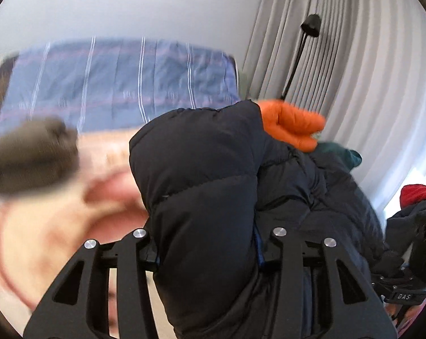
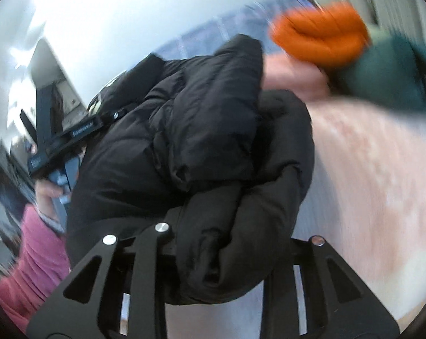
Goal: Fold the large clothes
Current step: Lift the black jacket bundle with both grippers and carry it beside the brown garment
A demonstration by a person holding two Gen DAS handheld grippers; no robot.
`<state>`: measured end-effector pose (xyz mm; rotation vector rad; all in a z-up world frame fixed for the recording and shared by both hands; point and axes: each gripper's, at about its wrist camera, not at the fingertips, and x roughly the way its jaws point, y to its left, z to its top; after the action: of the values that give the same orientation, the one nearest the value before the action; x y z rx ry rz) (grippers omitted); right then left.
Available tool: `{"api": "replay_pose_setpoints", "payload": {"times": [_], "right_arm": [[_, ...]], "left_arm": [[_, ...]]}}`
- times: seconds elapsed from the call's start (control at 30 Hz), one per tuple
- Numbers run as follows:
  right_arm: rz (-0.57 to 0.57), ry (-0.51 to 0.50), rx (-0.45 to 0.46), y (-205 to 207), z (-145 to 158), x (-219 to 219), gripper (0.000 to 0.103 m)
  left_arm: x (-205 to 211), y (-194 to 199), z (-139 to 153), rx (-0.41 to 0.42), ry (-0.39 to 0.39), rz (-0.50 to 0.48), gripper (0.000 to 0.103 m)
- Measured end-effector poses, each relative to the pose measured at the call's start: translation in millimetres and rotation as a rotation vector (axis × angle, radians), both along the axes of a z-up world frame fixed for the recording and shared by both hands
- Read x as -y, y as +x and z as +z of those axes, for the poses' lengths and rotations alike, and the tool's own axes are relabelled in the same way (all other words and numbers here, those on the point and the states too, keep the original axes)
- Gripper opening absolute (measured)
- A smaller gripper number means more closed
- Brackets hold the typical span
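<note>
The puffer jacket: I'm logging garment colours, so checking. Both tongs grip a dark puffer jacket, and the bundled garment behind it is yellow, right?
Not quite. The bundled garment is orange, not yellow, as the left wrist view shows. The rest holds: both the left tongs and right tongs grip the dark puffer jacket.

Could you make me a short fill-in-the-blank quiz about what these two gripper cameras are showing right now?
1. Both the left gripper and the right gripper are closed on a puffy ____ jacket.
2. Behind the jacket lies a bright ____ garment.
3. The arm seen in the right wrist view wears a ____ sleeve.
4. The blurred blue cloth in the left wrist view has thin ____ stripes.

Missing words: black; orange; pink; white
</note>
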<state>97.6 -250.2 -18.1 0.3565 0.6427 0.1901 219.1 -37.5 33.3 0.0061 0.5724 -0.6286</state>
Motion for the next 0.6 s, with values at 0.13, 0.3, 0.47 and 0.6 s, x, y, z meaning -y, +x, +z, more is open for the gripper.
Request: {"api": "replay_pose_setpoints", "payload": {"times": [0.13, 0.3, 0.47, 0.6], "right_arm": [[0.038, -0.116, 0.110, 52, 43, -29, 0.026], [0.039, -0.096, 0.156, 141, 66, -39, 0.027], [-0.016, -0.015, 0.143, 236, 57, -38, 0.027], [-0.051, -0.028, 0.110, 318, 25, -46, 0.027]], "left_arm": [[-1, 21, 48, 0.129, 0.102, 0.056, 0.046], [3, 77, 93, 0.240, 0.223, 0.145, 0.046], [17, 154, 100, 0.296, 0.303, 0.223, 0.047], [28, 218, 79, 0.320, 0.362, 0.294, 0.055]]}}
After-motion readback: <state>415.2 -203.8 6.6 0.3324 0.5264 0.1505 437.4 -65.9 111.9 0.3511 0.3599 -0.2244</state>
